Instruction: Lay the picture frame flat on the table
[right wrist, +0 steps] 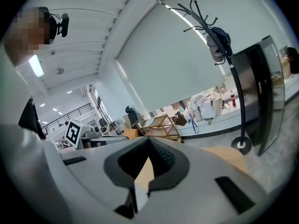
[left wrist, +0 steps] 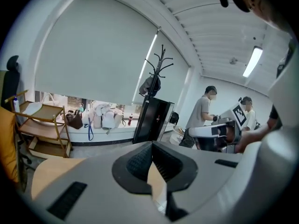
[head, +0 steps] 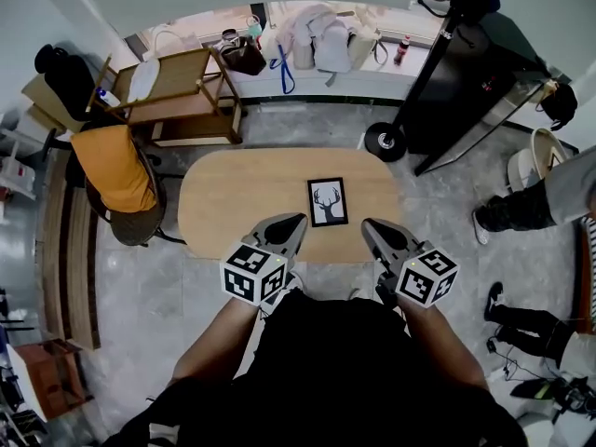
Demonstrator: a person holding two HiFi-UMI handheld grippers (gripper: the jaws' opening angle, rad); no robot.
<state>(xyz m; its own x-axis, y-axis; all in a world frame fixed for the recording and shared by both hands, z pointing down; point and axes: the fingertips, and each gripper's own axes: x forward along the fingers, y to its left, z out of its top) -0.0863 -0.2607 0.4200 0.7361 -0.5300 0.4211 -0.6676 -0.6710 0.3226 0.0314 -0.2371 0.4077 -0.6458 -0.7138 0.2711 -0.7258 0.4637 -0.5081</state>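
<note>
Picture frame location is referenced from the grippers. Left gripper (head: 296,220) and right gripper (head: 370,223) are both clenched, gripping nothing, at the near edge of the light wooden oval table (head: 223,203). The black rectangular picture frame with a deer print (head: 327,201) sits just ahead, between both and about equally near. Its long axis runs away from them, with the deer's head at the far end.

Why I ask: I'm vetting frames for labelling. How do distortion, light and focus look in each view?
Head view: even, soft light, faint shadows; the picture frame on the table is sharp, straight lines bend toward the edges. Left gripper view: heavy fisheye, black corners, the ceiling lamp glares. Right gripper view: same fisheye, the coat stand bows, the background is sharp.
</note>
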